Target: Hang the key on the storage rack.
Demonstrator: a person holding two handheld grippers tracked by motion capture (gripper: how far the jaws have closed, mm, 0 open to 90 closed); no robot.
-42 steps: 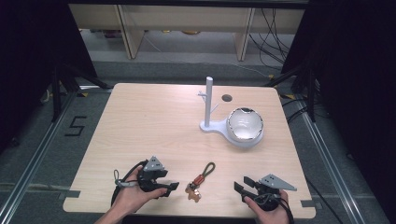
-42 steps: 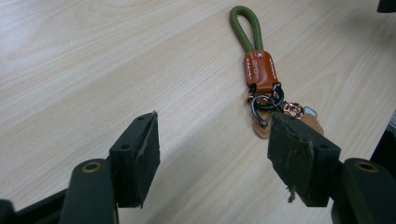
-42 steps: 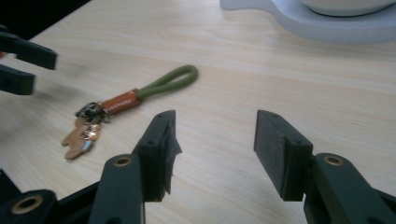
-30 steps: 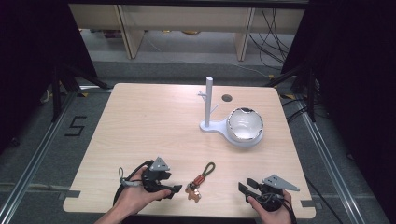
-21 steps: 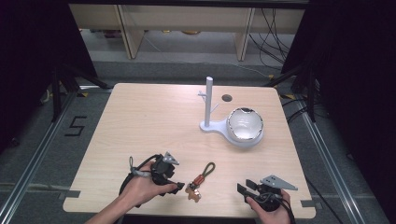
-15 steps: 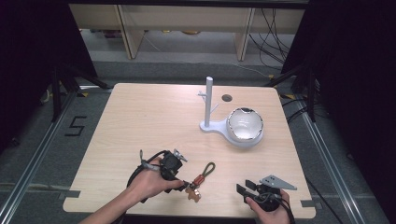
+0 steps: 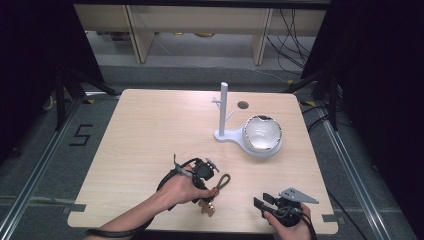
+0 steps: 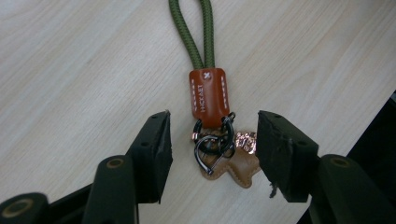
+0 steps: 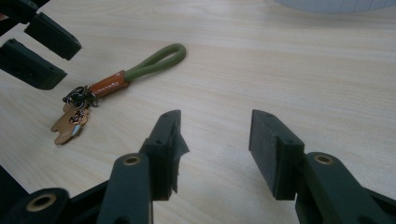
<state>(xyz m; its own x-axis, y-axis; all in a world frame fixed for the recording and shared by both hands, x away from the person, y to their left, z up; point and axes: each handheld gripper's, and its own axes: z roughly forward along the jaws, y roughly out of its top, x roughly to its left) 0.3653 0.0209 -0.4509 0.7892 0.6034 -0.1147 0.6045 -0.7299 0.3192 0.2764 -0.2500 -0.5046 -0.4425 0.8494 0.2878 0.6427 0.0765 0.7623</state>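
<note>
High view: the left gripper (image 7: 210, 192) hangs over the keychain (image 8: 210, 116) near the table's (image 7: 150, 130) front edge, jaws wide on both sides of its rings, ready to pinch. Over to the right, the right gripper (image 7: 265, 206) waits, spread and empty.

Bright, even overhead light on the table (image 7: 150, 130); dark surroundings; soft shadows, slightly soft focus.
</note>
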